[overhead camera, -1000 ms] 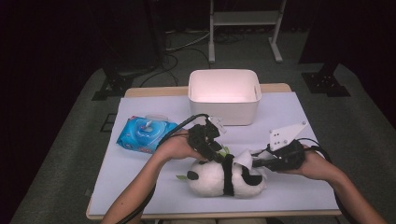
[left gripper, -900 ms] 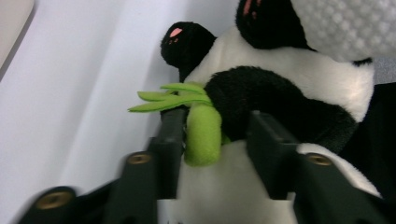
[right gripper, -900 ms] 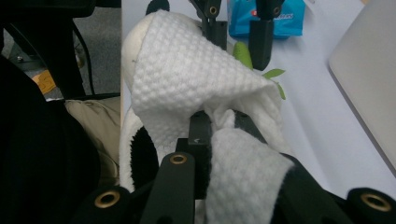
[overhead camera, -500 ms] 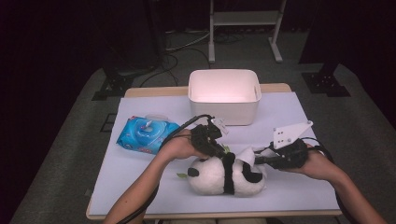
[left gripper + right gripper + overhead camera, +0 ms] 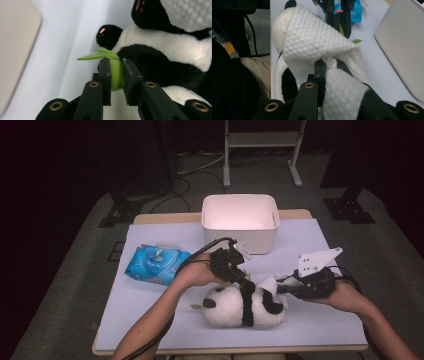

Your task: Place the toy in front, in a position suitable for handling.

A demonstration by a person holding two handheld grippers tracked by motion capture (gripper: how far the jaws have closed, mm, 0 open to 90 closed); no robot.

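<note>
Left tongs (image 5: 115,75) have just been closing and are pinching the panda plush's (image 5: 245,306) green bamboo sprig (image 5: 115,73); right tongs (image 5: 329,68) are gripping a white wipe (image 5: 312,42) against it.

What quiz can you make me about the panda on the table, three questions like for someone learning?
1. True or false: the left gripper has its fingers shut on the green leaf piece of the toy panda.
2. What does the right gripper hold? A) the blue wipes pack B) a white wipe C) the white bin
3. Fill in: the blue wipes pack lies to the ____ of the panda in the high view.

Key: 1 true. 2 B: the white wipe is pinched in its fingers and drapes over the panda; the white bin stands untouched farther back. 3 left.
</note>
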